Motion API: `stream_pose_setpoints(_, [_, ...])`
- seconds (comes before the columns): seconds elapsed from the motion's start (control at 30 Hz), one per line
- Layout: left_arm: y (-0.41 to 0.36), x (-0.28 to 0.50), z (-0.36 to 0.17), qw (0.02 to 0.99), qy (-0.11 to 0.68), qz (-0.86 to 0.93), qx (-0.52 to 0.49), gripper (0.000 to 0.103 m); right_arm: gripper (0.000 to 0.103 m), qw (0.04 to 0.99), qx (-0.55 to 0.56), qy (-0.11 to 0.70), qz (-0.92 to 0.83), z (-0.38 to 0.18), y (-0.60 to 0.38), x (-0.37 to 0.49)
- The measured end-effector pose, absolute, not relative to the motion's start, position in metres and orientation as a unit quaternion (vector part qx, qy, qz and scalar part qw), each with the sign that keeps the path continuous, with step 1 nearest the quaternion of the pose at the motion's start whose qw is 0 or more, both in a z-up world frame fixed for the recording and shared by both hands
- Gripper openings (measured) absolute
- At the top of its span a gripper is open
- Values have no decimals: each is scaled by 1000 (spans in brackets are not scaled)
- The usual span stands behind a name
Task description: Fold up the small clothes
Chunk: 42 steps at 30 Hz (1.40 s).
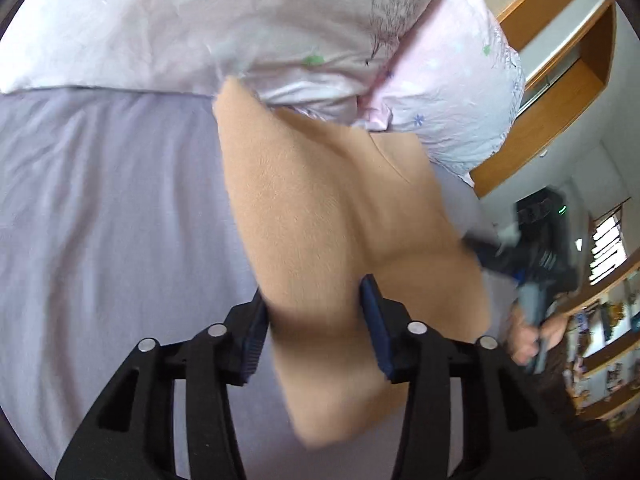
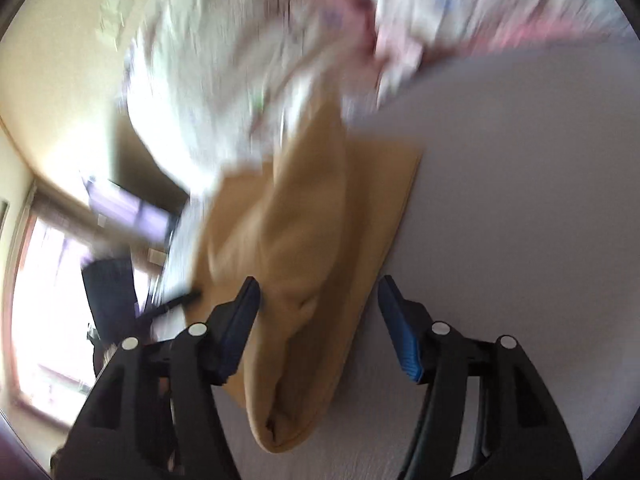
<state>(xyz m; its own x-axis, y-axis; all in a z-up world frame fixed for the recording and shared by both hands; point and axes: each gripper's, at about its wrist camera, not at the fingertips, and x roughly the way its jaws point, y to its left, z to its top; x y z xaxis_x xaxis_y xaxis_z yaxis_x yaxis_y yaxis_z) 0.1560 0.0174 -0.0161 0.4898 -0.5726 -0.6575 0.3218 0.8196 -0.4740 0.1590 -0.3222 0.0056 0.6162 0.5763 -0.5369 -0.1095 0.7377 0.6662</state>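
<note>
A tan fleece garment (image 1: 320, 216) lies on the lavender bed sheet (image 1: 112, 208), partly folded, its far end touching the pillows. My left gripper (image 1: 314, 300) is open, its blue-padded fingers on either side of the cloth's near part. In the right wrist view the same garment (image 2: 304, 264) lies bunched with a raised fold, and my right gripper (image 2: 318, 300) is open above its near end. The right gripper and the hand that holds it also show blurred at the right of the left wrist view (image 1: 532, 280).
Two floral pink-and-white pillows (image 1: 280, 28) lie at the head of the bed. A wooden headboard or shelf (image 1: 560, 92) and bookshelves (image 1: 608, 332) stand at the right. A bright window (image 2: 40, 300) is at the left of the right wrist view, which is motion-blurred.
</note>
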Motion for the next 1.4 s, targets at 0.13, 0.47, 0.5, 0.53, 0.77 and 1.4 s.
stream_pose_setpoints(0.13, [29,146,-7,868,387,-269,-156,64,68,849,330,361,200,21,-328,177])
stream_pose_setpoints(0.47, [10,149,-24,860,409,-278,-128,69,7,839,345,382,176,-6,-300,220])
stream_pose_setpoints(0.5, [7,150,-28,858,413,-280,-125,69,6,839,355,377,169,-6,-313,217])
stream_pose_setpoints(0.53, [4,152,-30,856,415,-281,-122,69,6,838,365,374,157,-9,-320,213])
stream_pose_setpoints(0.77, [7,147,-30,855,418,-281,-120,71,56,845,355,374,143,-3,-320,195])
stream_pose_setpoints(1.4, [-21,113,-35,871,420,-250,44,79,5,853,281,409,164,-22,-292,108])
